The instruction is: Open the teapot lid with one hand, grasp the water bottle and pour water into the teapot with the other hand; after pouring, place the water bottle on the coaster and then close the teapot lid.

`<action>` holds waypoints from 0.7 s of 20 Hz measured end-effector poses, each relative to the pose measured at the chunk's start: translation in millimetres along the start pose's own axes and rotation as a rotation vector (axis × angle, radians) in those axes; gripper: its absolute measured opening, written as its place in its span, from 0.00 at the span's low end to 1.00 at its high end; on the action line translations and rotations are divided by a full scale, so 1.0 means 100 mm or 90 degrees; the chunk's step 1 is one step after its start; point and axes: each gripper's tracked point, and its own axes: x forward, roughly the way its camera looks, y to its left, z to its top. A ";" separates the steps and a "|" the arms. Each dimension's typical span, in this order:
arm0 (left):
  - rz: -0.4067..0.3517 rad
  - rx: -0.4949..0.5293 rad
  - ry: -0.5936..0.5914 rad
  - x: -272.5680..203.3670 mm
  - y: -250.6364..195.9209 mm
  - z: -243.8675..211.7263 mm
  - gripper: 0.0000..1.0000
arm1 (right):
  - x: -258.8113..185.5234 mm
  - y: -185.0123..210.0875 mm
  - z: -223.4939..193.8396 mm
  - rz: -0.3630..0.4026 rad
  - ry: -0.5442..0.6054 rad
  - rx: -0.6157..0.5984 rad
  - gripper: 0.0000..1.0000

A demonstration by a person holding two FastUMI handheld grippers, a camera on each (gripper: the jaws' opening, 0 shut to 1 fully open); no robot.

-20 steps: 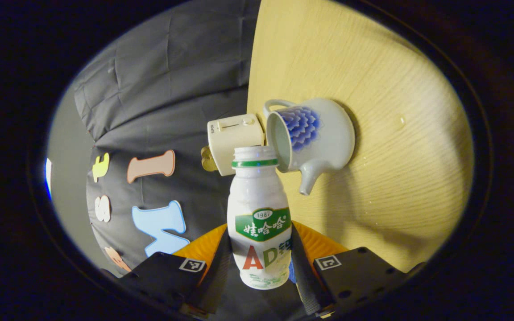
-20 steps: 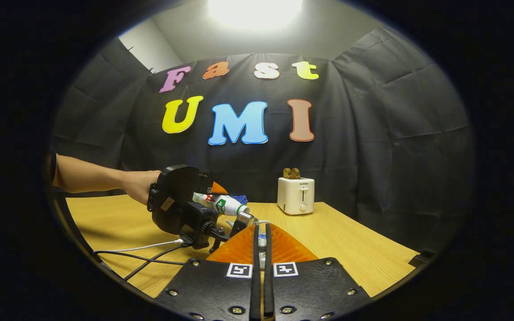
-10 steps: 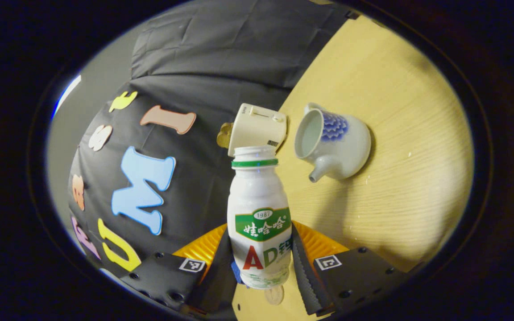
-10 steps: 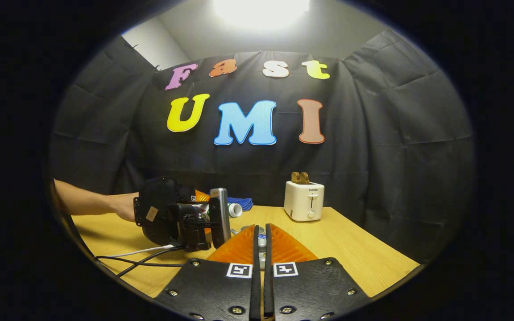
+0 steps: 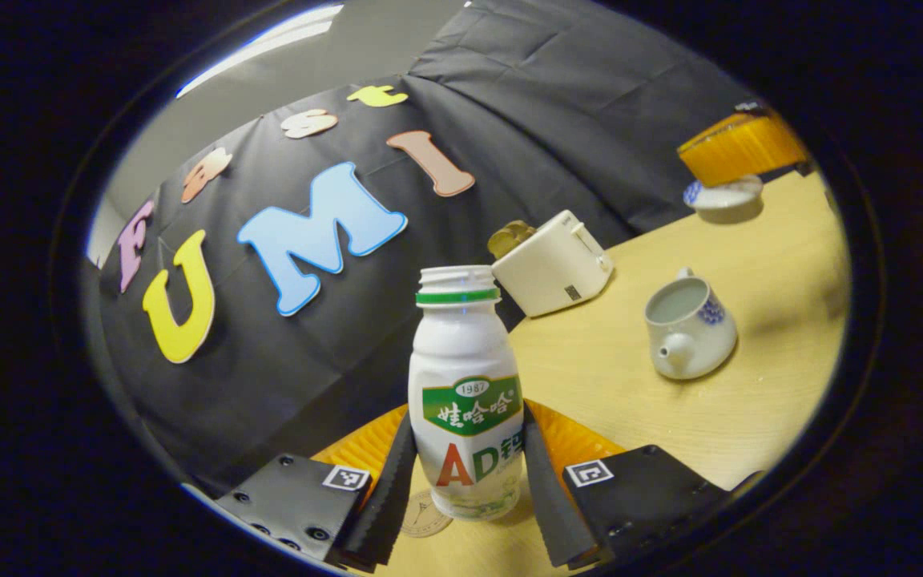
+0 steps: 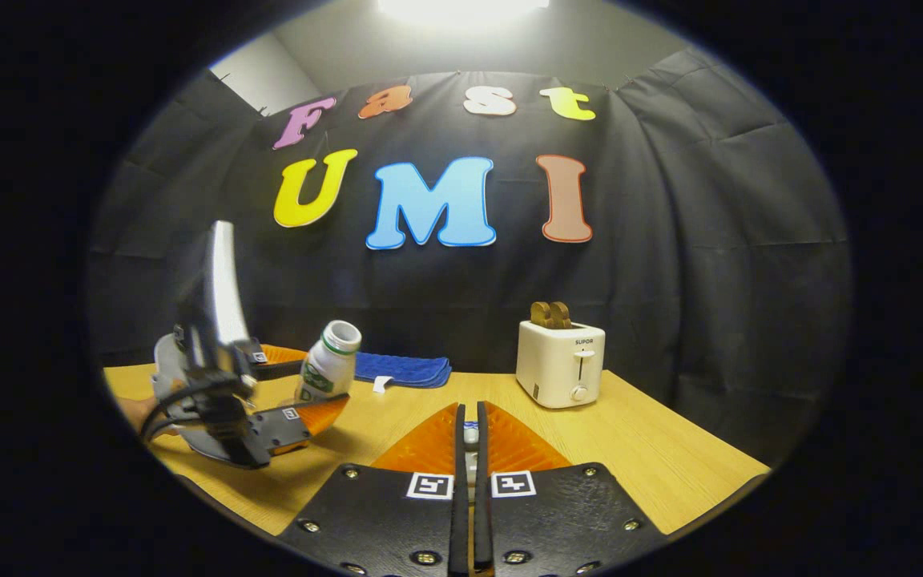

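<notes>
My left gripper (image 5: pixel 468 437) is shut on the white water bottle (image 5: pixel 465 353), which has a green label and no cap. In the right gripper view the bottle (image 6: pixel 330 365) leans slightly, low over the table's left side in that gripper (image 6: pixel 313 398). A pale round coaster (image 5: pixel 423 513) lies just under the bottle's base; I cannot tell whether they touch. The white teapot (image 5: pixel 690 324) with a blue pattern stands open to the right. My right gripper (image 6: pixel 469 437) is shut on the teapot lid (image 6: pixel 470 433) and holds the lid (image 5: pixel 724 195) above the table beyond the pot.
A cream toaster (image 6: pixel 562 361) with toast in it stands at the back of the wooden table (image 6: pixel 654 457). A folded blue cloth (image 6: pixel 401 369) lies by the wall behind the bottle. Cables trail from the left gripper's body.
The left gripper has swung the bottle from tipped over the teapot's mouth back to almost upright. It moved away from the pot and down over the coaster. The right gripper hardly moved.
</notes>
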 end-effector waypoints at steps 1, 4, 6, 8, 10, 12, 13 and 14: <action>0.007 -0.025 -0.011 -0.04 0.06 0.04 0.74 | 0.09 0.00 -0.04 -0.003 0.009 0.006 0.03; 0.016 -0.126 -0.045 -0.13 0.26 0.11 0.80 | 0.36 0.00 -0.10 -0.018 0.022 0.004 0.03; 0.046 -0.219 -0.062 -0.20 0.55 0.10 0.69 | 0.47 0.05 -0.18 -0.018 0.035 -0.008 0.03; 0.059 -0.264 -0.071 -0.23 0.68 0.09 0.69 | 0.52 0.07 -0.24 -0.017 0.043 -0.003 0.03; 0.057 -0.321 -0.082 -0.29 0.78 0.11 0.69 | 0.55 0.07 -0.28 -0.019 0.048 -0.006 0.03; 0.064 -0.363 -0.082 -0.32 0.87 0.07 0.74 | 0.57 0.09 -0.33 -0.017 0.056 -0.007 0.03; 0.068 -0.366 -0.080 -0.30 0.91 0.03 0.69 | 0.58 0.11 -0.35 -0.014 0.057 -0.006 0.03; 0.076 -0.364 -0.073 -0.30 0.93 -0.02 0.72 | 0.59 0.12 -0.37 -0.013 0.062 -0.009 0.03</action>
